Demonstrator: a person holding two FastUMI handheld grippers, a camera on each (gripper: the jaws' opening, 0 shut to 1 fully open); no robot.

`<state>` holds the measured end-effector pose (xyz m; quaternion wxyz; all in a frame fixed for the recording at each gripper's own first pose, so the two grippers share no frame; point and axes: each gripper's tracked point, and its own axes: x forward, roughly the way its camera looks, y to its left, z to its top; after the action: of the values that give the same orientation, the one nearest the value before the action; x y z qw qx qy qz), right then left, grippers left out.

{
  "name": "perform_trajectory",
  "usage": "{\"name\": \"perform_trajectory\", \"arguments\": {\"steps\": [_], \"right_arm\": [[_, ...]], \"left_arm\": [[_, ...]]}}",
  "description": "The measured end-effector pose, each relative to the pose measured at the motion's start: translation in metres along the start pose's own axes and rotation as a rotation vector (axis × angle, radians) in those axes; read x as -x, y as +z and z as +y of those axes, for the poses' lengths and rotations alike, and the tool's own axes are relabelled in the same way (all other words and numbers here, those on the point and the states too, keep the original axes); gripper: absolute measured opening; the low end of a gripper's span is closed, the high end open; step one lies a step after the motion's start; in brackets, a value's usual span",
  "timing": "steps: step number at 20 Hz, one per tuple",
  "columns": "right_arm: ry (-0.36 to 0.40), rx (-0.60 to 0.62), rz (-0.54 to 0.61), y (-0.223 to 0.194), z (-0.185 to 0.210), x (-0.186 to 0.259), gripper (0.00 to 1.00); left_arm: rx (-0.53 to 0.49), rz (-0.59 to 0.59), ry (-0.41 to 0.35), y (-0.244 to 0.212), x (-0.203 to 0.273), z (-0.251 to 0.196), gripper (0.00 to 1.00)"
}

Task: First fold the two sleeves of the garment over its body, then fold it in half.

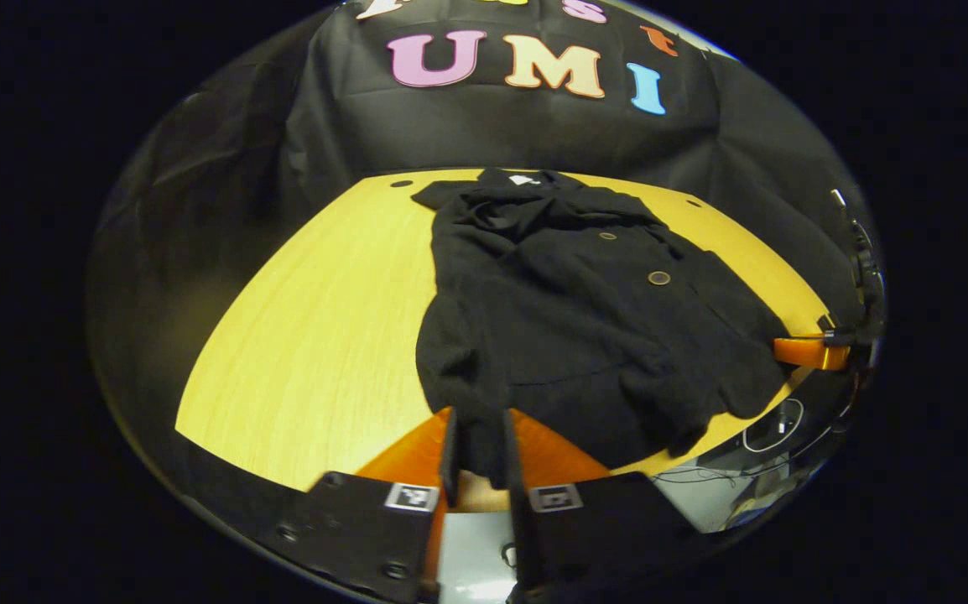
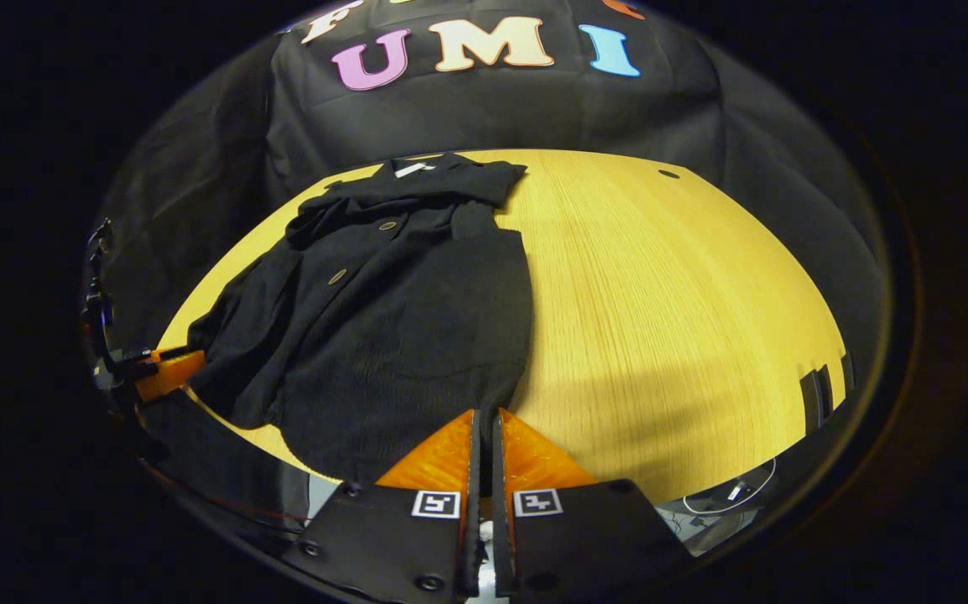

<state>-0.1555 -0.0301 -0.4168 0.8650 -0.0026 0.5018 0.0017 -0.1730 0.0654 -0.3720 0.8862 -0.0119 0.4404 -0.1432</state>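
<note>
Black jacket [image 1: 585, 310] is lying collar-away on the counter [image 1: 325, 335], and I'm pinching its near hem corners with both grippers [image 1: 480, 436] [image 2: 484, 432], fingers pressed onto cloth, the fold running straight ahead.

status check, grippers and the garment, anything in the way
Left gripper shut on garment hem. Right gripper shut on hem too. Sleeves look folded in, half fold not done. Table unobstructed.

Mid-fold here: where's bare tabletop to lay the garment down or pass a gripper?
Bare wood table lies between the black jacket and the booth wall; another strip flanks its other side. Crowded at the near hem, where left gripper and right gripper clamp.
</note>
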Motion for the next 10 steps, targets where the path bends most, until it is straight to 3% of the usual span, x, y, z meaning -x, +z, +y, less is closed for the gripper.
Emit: {"name": "perform_trajectory", "arguments": {"steps": [2, 6, 10], "right_arm": [[0.032, -0.030, 0.023, 0.0005, 0.0001, 0.0001, 0.07], [0.077, -0.045, 0.031, 0.0030, 0.0016, 0.0014, 0.03], [0.128, 0.009, 0.041, -0.0046, 0.0051, 0.0068, 0.03]], "left_arm": [[0.064, 0.019, 0.011, 0.0012, -0.0022, 0.0002, 0.03], [0.129, 0.059, 0.025, 0.0008, -0.0007, -0.0002, 0.00], [0.129, 0.098, 0.067, -0.0035, 0.0055, 0.0017, 0.00]]}}
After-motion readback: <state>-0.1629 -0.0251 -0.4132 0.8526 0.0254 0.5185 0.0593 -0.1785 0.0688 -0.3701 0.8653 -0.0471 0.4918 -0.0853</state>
